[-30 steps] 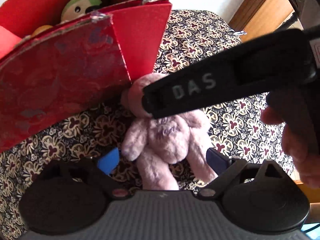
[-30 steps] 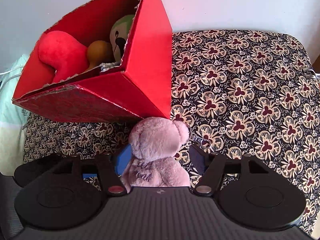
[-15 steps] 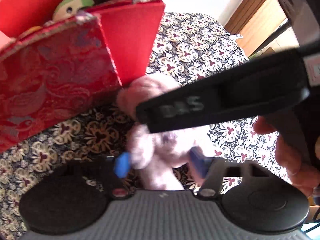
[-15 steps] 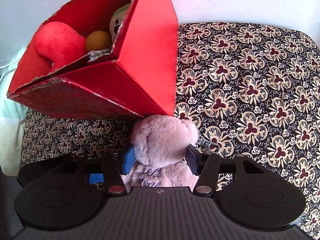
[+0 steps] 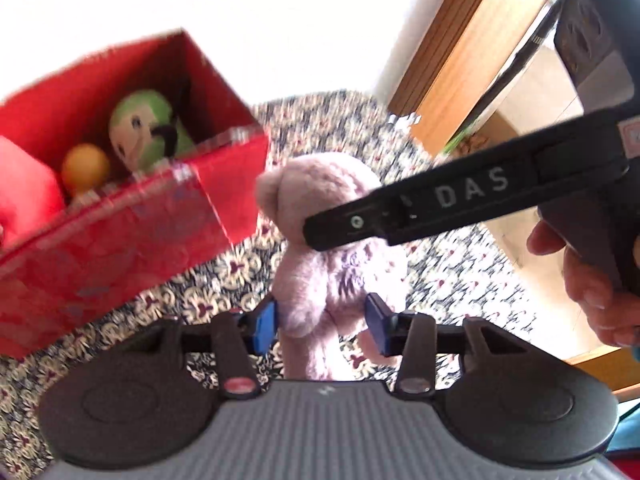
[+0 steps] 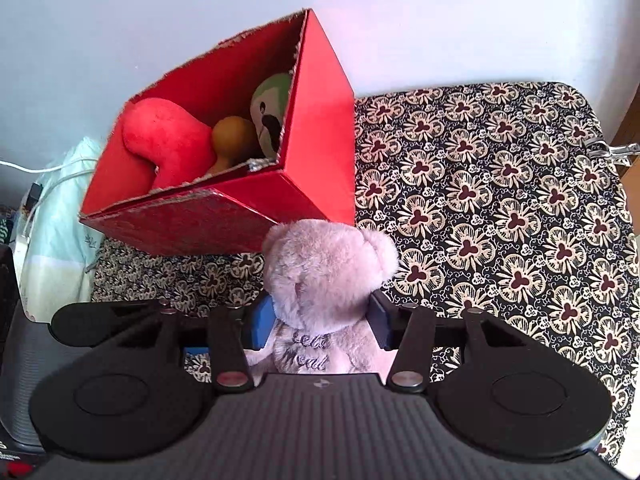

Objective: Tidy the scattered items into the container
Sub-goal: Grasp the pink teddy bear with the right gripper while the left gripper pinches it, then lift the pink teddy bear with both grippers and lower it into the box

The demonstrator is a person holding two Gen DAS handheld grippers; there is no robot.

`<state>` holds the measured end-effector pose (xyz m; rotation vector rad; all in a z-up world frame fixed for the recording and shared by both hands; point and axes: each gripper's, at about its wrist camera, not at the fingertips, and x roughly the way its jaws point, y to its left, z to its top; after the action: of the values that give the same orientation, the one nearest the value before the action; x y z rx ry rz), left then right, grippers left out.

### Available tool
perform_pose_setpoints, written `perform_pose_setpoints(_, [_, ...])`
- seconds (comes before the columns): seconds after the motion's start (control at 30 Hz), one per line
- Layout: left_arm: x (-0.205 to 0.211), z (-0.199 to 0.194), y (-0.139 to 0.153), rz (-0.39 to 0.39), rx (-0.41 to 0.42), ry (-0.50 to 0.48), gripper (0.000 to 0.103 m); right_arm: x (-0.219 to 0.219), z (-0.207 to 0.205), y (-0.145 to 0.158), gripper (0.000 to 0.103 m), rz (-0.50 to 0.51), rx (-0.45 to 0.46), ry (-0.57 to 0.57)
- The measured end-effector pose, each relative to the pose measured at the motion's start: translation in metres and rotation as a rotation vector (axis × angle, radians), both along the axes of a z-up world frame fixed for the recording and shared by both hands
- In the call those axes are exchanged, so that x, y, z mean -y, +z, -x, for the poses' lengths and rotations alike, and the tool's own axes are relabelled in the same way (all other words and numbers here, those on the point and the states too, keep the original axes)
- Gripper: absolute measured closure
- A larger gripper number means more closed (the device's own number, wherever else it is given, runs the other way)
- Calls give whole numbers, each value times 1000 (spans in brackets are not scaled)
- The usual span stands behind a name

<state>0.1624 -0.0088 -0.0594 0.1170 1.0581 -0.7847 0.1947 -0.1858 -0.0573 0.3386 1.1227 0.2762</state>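
Teddy bear: a soft pink-grey teddy bear with stitched letters on its chest. It sits right in front of both cameras, between the blue pads.
Right gripper: the right gripper has its two blue pads pressed on the sides of the bear, just under the head. It is pinching the bear.
Left gripper: the left gripper has its blue pads on each side of the bear's lower body. The left pad touches the fur. The right pad sits just beside the fur, and it is too blurry to tell if this one is gripping.
Person's hand: a hand holds the right gripper's black handle, off to the right of the left gripper.
Red box: a red box with the top open stands past the bear, ahead and to the left of the right gripper. Its near corner is just behind the bear's head.
In the box: a red plush toy, a small orange toy and a green and white plush toy lie inside, side by side.
Cloth: a dark cloth with cream flowers covers the surface under the box and spreads out to the right of the right gripper.
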Motion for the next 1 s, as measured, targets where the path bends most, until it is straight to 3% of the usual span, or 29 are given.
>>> perform_pose_setpoints(0.33, [-28, -21, 95, 75, 194, 64, 58, -10, 1, 81, 52, -60, 162, 51])
perform_pose_setpoints(0.67, [-51, -80, 141, 73, 319, 170, 58, -41, -44, 125, 52, -50, 330, 102])
perform_pose_setpoints(0.83, [-52, -124, 144, 53, 327, 201, 57, -56, -79, 139, 52, -47, 387, 86])
perform_pose_setpoints(1.0, [-48, -159, 108, -19, 273, 220, 57, -70, -106, 118, 54, -35, 350, 61])
